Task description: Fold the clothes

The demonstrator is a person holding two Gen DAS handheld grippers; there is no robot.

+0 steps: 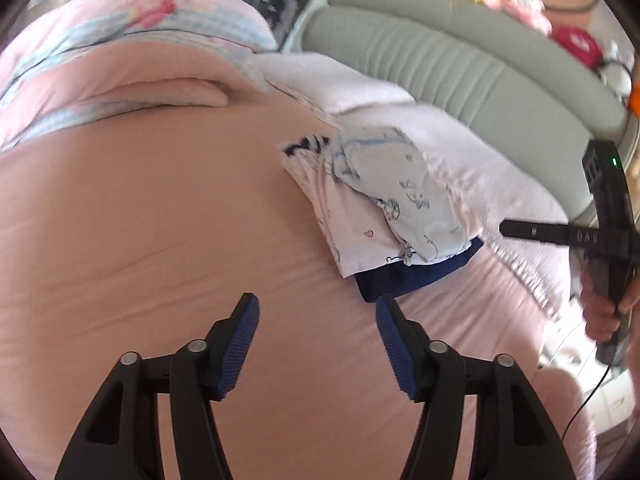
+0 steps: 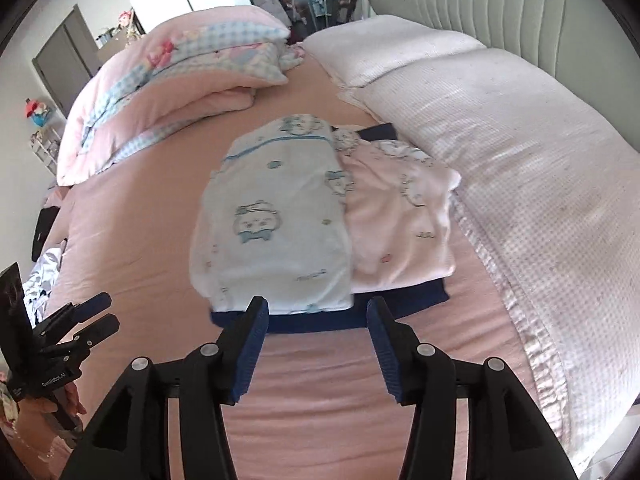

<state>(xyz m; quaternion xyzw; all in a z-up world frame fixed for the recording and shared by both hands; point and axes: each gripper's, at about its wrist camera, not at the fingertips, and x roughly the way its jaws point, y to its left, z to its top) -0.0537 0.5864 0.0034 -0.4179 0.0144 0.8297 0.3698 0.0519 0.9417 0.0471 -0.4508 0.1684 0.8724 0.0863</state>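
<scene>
White letters "DAS" on the black right gripper (image 1: pixel 576 236), small white "GenRobot.AI" on the black left gripper (image 2: pixel 56 380) body

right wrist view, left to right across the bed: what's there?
left gripper → folded pink quilt → light-blue folded garment → pink-white folded garment → white pillow

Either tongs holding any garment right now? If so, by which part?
Nothing held. Left tongs and right tongs are both open and empty, clear of the folded clothes stack.
</scene>
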